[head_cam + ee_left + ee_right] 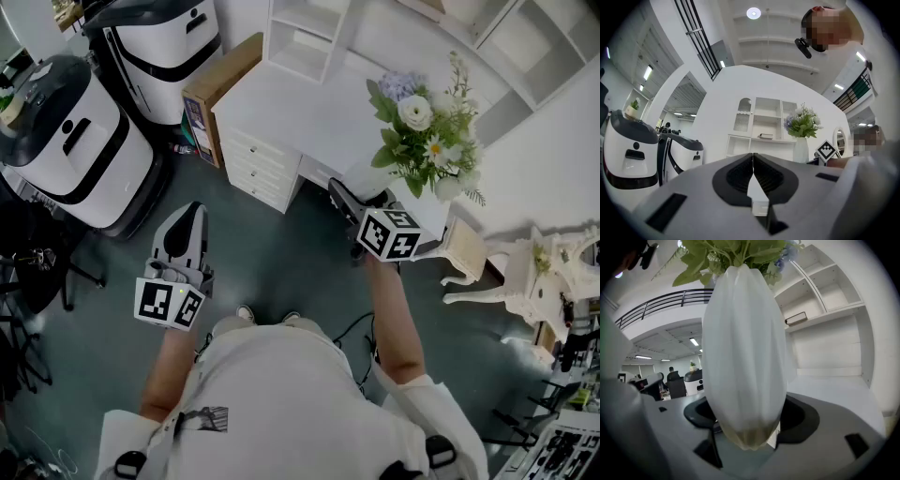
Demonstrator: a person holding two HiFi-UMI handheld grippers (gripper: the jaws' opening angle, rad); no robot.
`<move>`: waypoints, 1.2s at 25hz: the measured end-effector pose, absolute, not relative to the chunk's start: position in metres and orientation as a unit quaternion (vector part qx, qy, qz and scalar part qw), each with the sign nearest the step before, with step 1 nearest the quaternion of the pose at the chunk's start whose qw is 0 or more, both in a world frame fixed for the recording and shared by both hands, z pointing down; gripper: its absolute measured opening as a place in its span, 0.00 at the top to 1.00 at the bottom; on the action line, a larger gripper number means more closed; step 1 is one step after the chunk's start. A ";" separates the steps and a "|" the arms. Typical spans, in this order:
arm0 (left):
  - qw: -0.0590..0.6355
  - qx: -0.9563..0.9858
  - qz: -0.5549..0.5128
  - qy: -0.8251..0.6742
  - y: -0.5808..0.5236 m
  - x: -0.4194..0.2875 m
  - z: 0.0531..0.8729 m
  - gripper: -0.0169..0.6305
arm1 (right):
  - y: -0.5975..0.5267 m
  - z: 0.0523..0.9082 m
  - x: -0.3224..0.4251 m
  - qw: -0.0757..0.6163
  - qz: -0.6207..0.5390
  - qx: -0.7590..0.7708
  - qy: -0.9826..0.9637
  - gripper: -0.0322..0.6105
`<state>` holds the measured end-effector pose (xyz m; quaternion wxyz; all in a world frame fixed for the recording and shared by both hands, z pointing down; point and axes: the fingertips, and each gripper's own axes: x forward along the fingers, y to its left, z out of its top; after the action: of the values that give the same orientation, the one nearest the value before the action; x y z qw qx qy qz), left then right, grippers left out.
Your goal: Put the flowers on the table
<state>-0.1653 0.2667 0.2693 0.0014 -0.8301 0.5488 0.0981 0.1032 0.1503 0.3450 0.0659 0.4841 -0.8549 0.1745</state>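
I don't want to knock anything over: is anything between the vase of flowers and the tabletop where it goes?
Nothing visible. The right gripper holds the vase of flowers near the table's front edge, and the tabletop beside it looks bare. The shelf unit stands further back.

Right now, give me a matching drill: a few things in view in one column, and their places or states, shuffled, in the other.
Things:
1 vase
2 left claw
3 book
4 drawers

Places or states:
A shut, nothing in it
B on a shelf
C under the desk top
D gripped in the right claw

Pairs: 1-D, 2-A, 3-B, 4-C
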 end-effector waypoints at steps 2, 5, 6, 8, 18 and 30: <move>-0.001 -0.831 0.095 0.548 0.268 -0.162 0.269 0.95 | 0.154 0.344 0.104 0.067 0.173 0.485 -0.855 0.37; -0.002 -0.832 0.092 0.547 0.270 -0.156 0.268 0.95 | 0.158 0.340 0.107 0.070 0.166 0.486 -0.855 0.37; -0.002 -0.832 0.091 0.547 0.270 -0.154 0.268 0.95 | 0.158 0.339 0.107 0.069 0.163 0.486 -0.856 0.37; -0.002 -0.833 0.090 0.546 0.270 -0.152 0.269 0.95 | 0.159 0.338 0.106 0.063 0.160 0.485 -0.857 0.37; -0.004 -0.827 0.091 0.555 0.266 -0.140 0.273 0.95 | 0.151 0.343 0.115 0.082 0.152 0.479 -0.861 0.37; -0.018 -0.828 0.072 0.555 0.279 -0.081 0.298 0.95 | 0.171 0.372 0.167 0.086 0.161 0.474 -0.861 0.37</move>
<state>-0.0805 0.2794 0.2976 -0.0182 -0.8282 0.5554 0.0722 0.1672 0.1711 0.3717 0.0858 0.4744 -0.8612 0.1608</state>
